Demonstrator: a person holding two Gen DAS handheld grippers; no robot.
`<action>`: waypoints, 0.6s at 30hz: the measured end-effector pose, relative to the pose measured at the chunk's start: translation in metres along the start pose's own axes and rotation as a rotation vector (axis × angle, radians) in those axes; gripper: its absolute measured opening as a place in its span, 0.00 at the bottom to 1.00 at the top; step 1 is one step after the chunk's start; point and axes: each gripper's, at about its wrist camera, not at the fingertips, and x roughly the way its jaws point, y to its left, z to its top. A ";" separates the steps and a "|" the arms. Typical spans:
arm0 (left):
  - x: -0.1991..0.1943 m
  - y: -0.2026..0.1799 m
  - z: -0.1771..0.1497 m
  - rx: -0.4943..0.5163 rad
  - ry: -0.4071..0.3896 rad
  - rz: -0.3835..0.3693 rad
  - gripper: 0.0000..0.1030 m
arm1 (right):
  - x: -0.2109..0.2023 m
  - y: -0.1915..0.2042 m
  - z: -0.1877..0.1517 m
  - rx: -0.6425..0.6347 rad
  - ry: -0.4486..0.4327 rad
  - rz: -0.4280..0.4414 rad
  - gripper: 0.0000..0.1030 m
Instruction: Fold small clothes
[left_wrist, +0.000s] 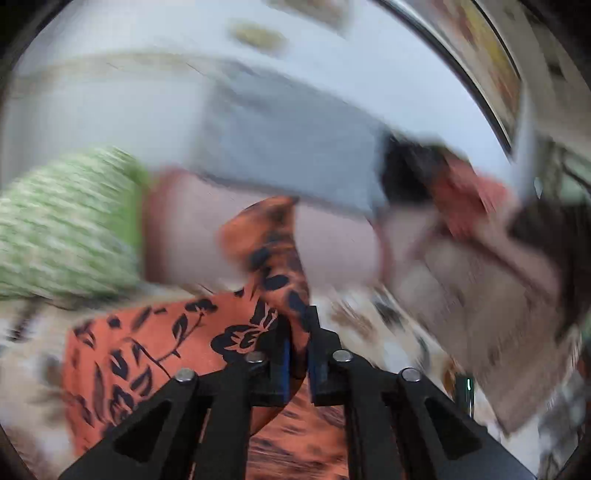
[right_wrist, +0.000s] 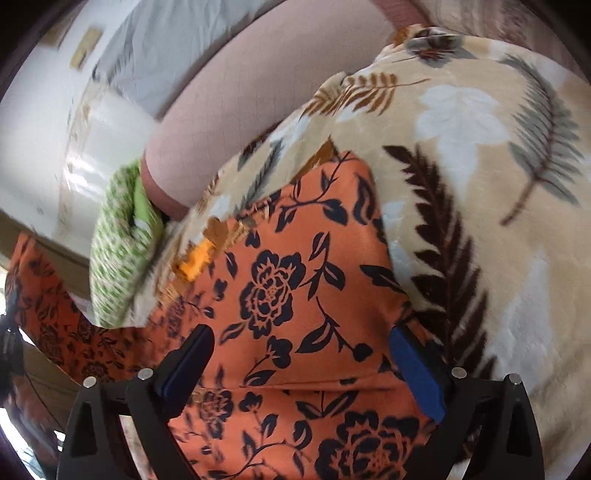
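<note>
An orange garment with a dark flower print (right_wrist: 295, 288) lies on a beige leaf-print blanket (right_wrist: 480, 155). My right gripper (right_wrist: 299, 354) is open, its blue-padded fingers (right_wrist: 417, 369) spread wide just above the garment. In the blurred left wrist view, my left gripper (left_wrist: 297, 354) is shut on a raised fold of the same orange garment (left_wrist: 155, 343), with cloth running up between the jaws. Part of the garment also hangs at the left of the right wrist view (right_wrist: 48, 306).
A green-and-white patterned cloth (right_wrist: 118, 251) lies beside a pink bolster (right_wrist: 258, 110) at the blanket's far edge. A grey pillow or sheet (left_wrist: 288, 140) and more pinkish bedding (left_wrist: 480, 302) show blurred in the left wrist view. A white wall stands behind.
</note>
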 end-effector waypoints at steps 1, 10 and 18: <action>0.032 -0.020 -0.018 0.045 0.105 -0.032 0.57 | -0.007 -0.004 -0.001 0.010 -0.005 0.014 0.94; 0.033 0.053 -0.109 0.014 0.302 0.215 0.71 | -0.042 -0.011 -0.005 -0.007 0.004 0.093 0.95; -0.043 0.175 -0.128 -0.057 0.282 0.556 0.75 | -0.011 0.033 0.005 -0.001 0.054 0.250 0.95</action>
